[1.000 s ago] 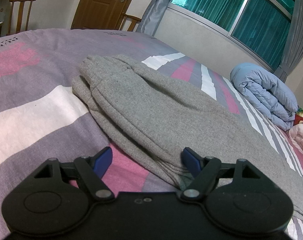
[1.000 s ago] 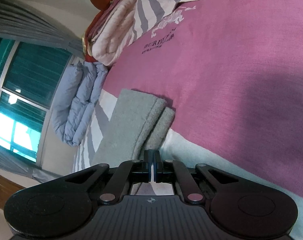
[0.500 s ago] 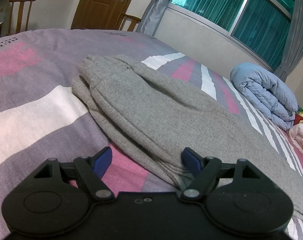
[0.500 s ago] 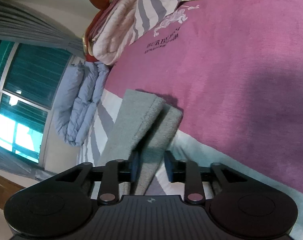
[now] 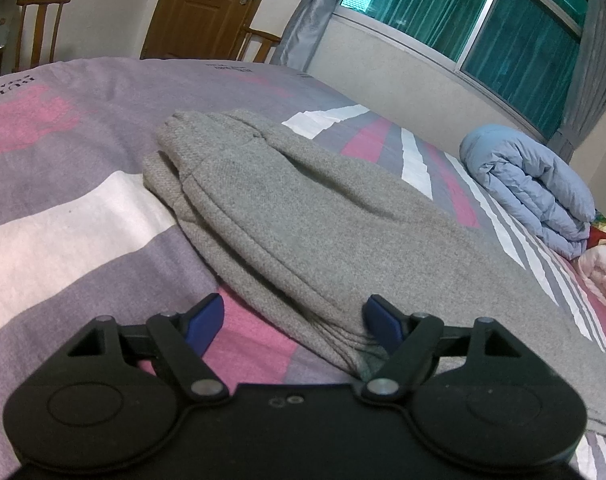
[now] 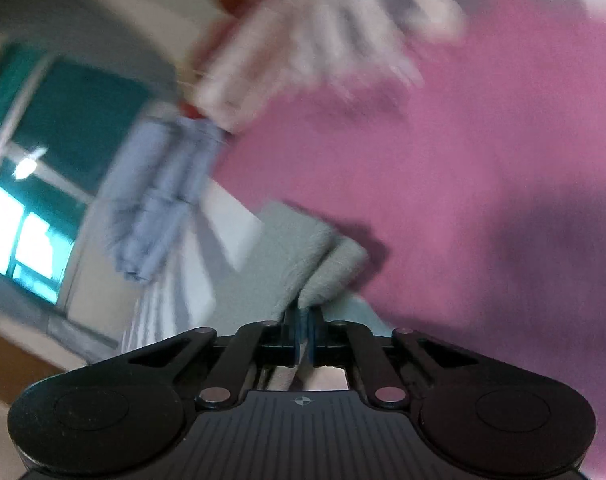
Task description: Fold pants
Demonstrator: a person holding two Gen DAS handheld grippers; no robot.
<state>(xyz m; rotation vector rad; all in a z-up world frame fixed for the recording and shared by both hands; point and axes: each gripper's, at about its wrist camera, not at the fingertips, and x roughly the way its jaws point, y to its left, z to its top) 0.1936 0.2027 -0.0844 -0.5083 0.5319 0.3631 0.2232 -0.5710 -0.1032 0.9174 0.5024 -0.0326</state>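
Observation:
Grey sweatpants (image 5: 303,216) lie folded lengthwise on the bed, the waistband end far left in the left wrist view. My left gripper (image 5: 295,322) is open just above the bedspread, its blue pads either side of the pants' near folded edge; the right pad touches the cloth. In the blurred right wrist view the pants' leg end (image 6: 303,264) hangs from my right gripper (image 6: 301,336), which is shut on the cloth edge.
A striped pink, purple and white bedspread (image 5: 63,240) covers the bed. A rolled blue quilt (image 5: 535,188) lies by the window wall, also in the right wrist view (image 6: 159,200). Folded pink blankets (image 6: 303,40) sit beyond. Wooden chairs (image 5: 39,28) and a door (image 5: 207,4) stand behind.
My right gripper opened half a second ago and has now shut again on the pants' leg end; its view is swinging fast. The left gripper has not moved.

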